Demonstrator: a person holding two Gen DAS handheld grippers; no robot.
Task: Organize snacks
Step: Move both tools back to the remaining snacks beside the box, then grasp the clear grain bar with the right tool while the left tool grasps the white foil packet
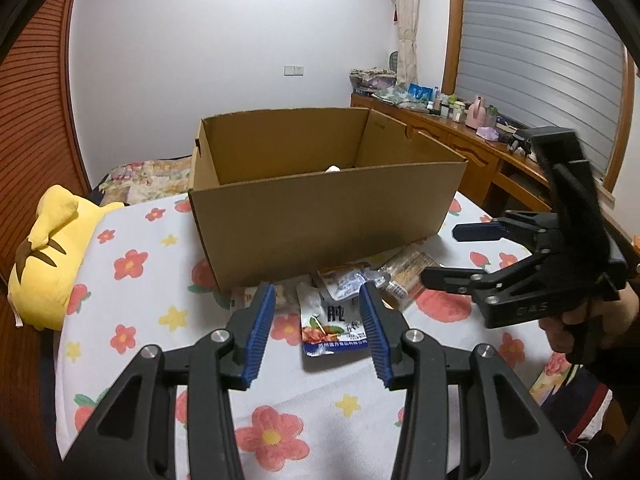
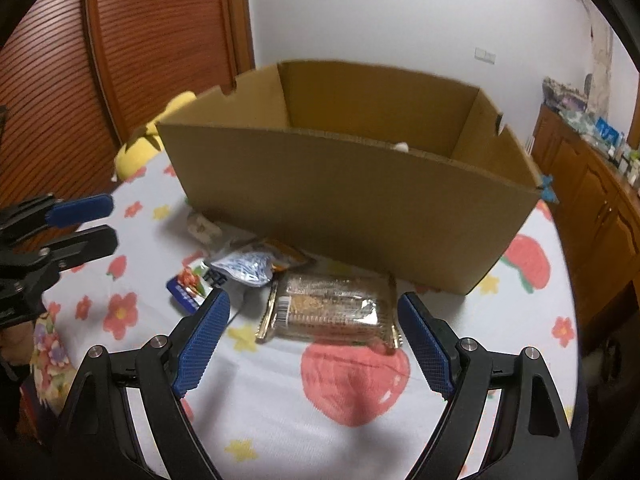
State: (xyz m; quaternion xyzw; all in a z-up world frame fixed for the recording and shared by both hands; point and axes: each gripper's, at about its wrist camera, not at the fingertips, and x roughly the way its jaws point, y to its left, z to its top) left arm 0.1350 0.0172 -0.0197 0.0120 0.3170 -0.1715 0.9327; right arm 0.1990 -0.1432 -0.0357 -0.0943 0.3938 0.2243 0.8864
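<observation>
Nearest, the left hand-held gripper point(image 1: 318, 330) hovers with fingers apart over a blue-and-white packet point(image 1: 334, 330), gripping nothing. The right hand-held gripper point(image 2: 314, 340) hovers spread wide and empty over a clear biscuit pack point(image 2: 332, 312). More snack packets point(image 2: 244, 266) lie beyond on the flowered bedcover point(image 2: 352, 420), against an open cardboard box point(image 1: 320, 216).

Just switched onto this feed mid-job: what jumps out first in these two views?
The big open cardboard box dominates, sitting on a flower-print cloth with a yellow plush at its left. A small heap of snacks lies in front of the box: a blue-edged packet ahead of the left gripper, and a clear cracker pack ahead of the right gripper. Both grippers are open and empty.
</observation>
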